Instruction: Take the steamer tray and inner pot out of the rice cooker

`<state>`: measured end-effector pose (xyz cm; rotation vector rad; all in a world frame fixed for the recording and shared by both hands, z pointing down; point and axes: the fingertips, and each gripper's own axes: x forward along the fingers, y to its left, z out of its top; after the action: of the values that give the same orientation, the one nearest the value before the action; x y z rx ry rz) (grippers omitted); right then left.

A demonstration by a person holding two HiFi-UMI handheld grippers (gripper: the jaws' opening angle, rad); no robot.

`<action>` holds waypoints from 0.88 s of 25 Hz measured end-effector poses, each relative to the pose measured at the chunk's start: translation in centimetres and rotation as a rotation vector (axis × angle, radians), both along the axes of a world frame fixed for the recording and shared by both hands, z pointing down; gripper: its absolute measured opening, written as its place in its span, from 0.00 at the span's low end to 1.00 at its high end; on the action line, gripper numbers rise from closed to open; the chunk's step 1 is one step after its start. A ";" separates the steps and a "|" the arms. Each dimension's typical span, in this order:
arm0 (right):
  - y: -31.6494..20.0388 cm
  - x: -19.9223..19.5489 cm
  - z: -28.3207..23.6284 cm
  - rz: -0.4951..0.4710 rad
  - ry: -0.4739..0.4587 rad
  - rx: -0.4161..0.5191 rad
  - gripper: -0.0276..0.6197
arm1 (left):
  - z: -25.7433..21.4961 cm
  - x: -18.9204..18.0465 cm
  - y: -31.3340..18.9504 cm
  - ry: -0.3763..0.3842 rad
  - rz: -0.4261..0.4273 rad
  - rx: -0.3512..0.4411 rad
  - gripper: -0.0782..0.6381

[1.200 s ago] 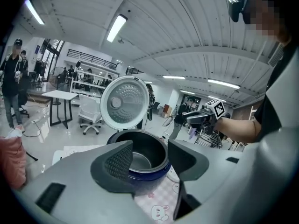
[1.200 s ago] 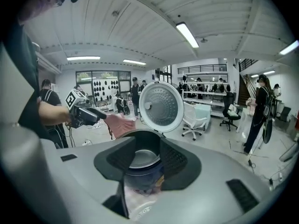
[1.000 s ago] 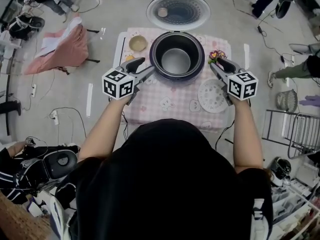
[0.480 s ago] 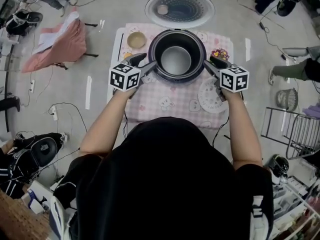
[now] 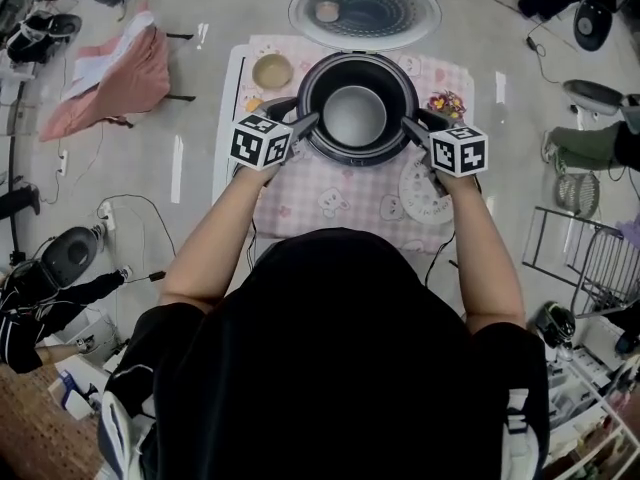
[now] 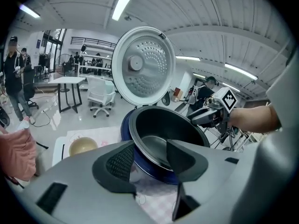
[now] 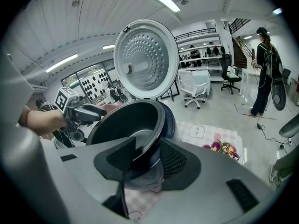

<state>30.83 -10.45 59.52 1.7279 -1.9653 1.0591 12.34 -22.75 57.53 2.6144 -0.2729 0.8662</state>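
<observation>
Closing in on the inner pot (image 5: 354,115), seated in the open rice cooker (image 5: 357,158) on the table (image 5: 300,203), with the steamer tray (image 5: 412,200) seemingly out already, lying beside it. Straddling the pot's rim with the left gripper (image 6: 149,148), just narrowing but unclamped, and the right gripper (image 7: 148,146), likewise loose. Next, probably: pinch both sides, lift evenly.

Small counter (image 5: 232,93) with a pink checked cloth (image 5: 340,193) over it. On the cloth there's the rice cooker (image 5: 355,156) at the back middle with its lid (image 5: 365,8) up, a tan bowl (image 5: 272,71) to its left, flowers (image 5: 445,103) to its right, and a white steamer tray (image 5: 415,196) lying flat front right.
</observation>
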 end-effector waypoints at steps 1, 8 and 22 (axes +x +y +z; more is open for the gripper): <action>-0.1 0.0 0.1 0.000 -0.002 -0.002 0.31 | 0.2 0.2 -0.1 0.001 0.000 -0.004 0.44; -0.7 -0.3 0.2 0.013 -0.003 -0.001 0.30 | 0.6 0.9 -0.3 -0.003 0.005 -0.024 0.43; -1.1 -0.3 -0.5 0.180 -0.276 0.065 0.23 | 0.2 0.3 -1.4 0.213 -0.208 -0.305 0.33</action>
<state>30.52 -11.52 59.06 1.9105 -2.0533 1.3743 12.61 -24.12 57.75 2.3196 -0.3202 0.5093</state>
